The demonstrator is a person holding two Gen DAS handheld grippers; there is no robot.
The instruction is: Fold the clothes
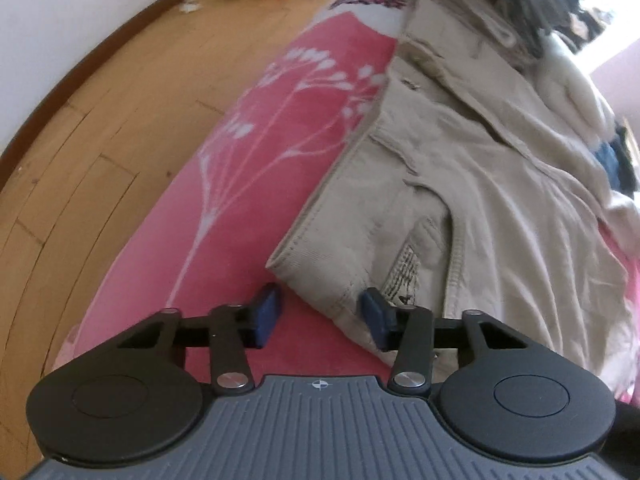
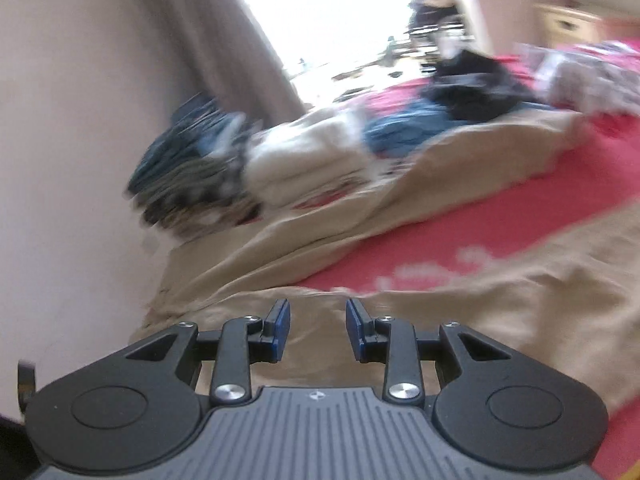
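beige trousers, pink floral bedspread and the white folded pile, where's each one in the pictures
beige trousers (image 1: 500, 184), left wrist view, on the flat fabric of the seat area
pink floral bedspread (image 1: 256, 168), left wrist view, on the bare white-flower print
white folded pile (image 2: 304, 160), right wrist view, on its blurred front side

A: That heap of clothes (image 2: 248, 160) beyond the beige trousers (image 2: 500, 300) is pure smear; can't separate one garment from another.

B: And the trousers' far end (image 1: 460, 8) slips under a dark pile (image 1: 532, 4), hidden.
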